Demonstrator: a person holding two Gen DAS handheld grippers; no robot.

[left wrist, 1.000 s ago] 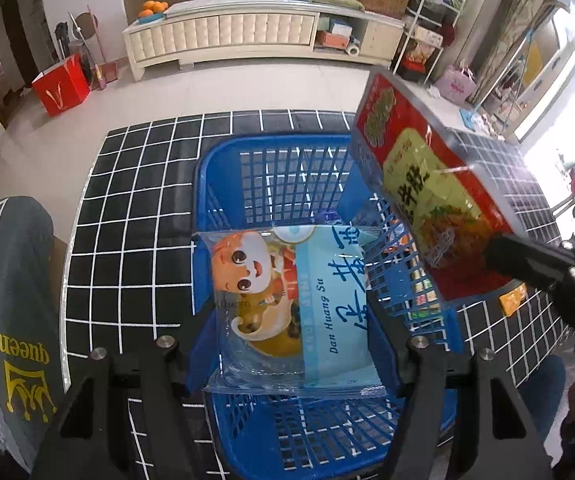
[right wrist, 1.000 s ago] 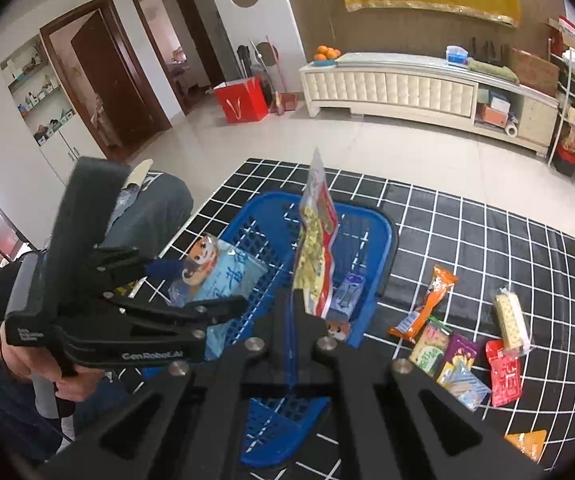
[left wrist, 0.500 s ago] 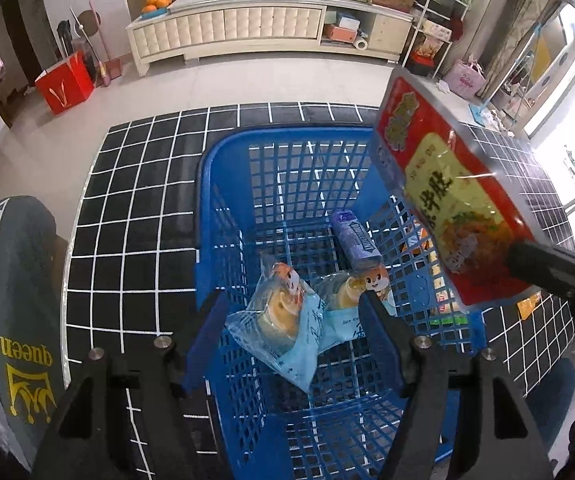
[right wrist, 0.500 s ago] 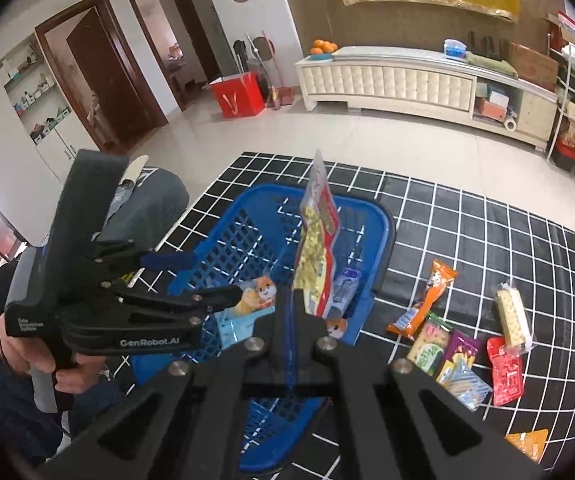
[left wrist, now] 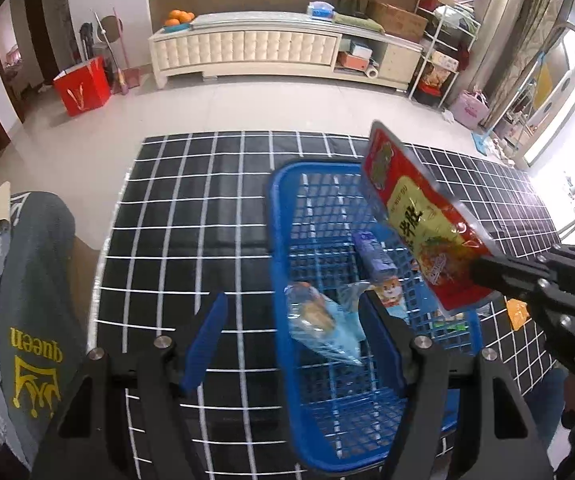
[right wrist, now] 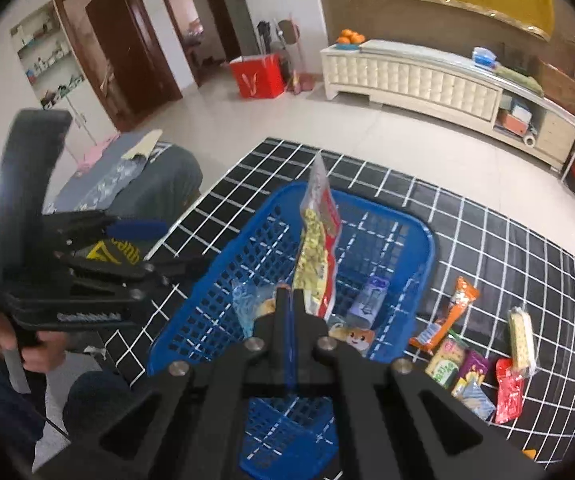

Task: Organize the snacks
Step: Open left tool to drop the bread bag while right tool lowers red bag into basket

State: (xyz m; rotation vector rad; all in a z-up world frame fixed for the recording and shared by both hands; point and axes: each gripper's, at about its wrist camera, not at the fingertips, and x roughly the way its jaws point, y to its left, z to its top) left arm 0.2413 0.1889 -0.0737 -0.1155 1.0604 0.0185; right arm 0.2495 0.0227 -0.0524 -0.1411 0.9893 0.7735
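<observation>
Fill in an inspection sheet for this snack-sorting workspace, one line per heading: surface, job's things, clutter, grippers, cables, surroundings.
Surface: black mat with white grid lines on a pale tiled floor.
Job's things: blue plastic mesh basket holds a light-blue clear-wrapped pastry packet and a purple packet; red and yellow flat snack pouch above it.
Clutter: loose snack packets on the mat right of the basket.
Grippers: left gripper open, nothing between its fingers; right gripper shut on the pouch's lower edge.
Cables: nothing seen.
Surroundings: cream cabinet, red paper bag, wooden doors.
</observation>
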